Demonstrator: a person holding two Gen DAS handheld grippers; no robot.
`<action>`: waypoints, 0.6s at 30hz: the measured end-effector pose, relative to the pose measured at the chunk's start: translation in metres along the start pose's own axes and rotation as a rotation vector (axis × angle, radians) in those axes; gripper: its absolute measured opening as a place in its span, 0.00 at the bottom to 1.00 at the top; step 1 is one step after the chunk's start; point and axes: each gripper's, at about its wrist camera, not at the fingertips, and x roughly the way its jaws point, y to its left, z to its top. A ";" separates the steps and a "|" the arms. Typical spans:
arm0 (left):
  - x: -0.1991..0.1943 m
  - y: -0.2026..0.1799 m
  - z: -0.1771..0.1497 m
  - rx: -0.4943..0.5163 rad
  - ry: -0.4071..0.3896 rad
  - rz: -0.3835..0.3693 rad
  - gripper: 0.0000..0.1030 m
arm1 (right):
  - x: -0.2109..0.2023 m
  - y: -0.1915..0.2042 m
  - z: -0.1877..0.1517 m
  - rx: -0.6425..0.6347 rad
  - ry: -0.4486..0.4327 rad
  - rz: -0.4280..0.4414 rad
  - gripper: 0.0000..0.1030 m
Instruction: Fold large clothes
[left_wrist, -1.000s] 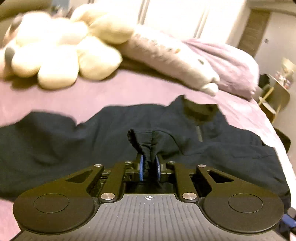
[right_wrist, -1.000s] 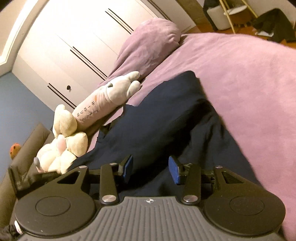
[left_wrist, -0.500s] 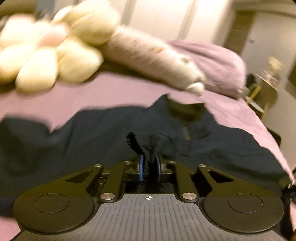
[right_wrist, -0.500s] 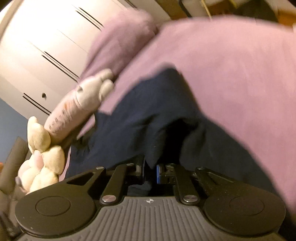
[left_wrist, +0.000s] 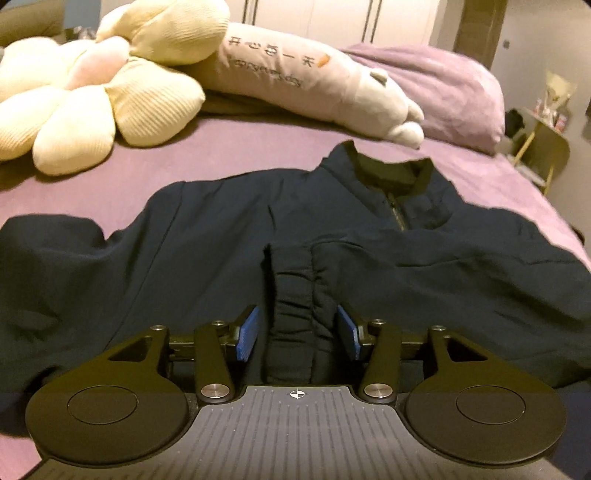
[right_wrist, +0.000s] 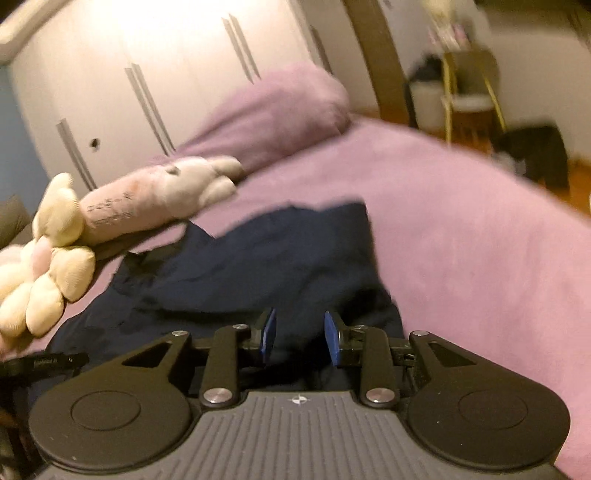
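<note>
Dark navy zip-collar jacket (left_wrist: 229, 236) lies spread on the purple bedsheet (left_wrist: 236, 151), its gathered cuff (left_wrist: 295, 295) between the left gripper (left_wrist: 297, 334) pads, which pinched it earlier and are now opening. Right gripper (right_wrist: 299, 336), shut before, is opening over cloth. Cream flower cushion (left_wrist: 92, 103) at eleven o'clock.

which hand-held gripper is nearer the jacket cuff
Left. The left hand-held gripper has the gathered cuff between its opening jaws, pads clear of it. The right hand-held gripper hangs over another part of the jacket, jaws opening.
</note>
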 end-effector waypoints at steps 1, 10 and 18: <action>-0.002 0.001 -0.002 -0.007 -0.002 -0.005 0.51 | 0.002 0.005 0.003 -0.031 -0.014 -0.003 0.28; 0.012 -0.004 -0.013 -0.011 0.027 0.042 0.62 | 0.081 0.042 -0.022 -0.270 0.123 -0.088 0.24; 0.003 0.004 -0.018 -0.046 0.018 0.036 0.72 | 0.062 0.062 -0.006 -0.251 0.142 0.009 0.26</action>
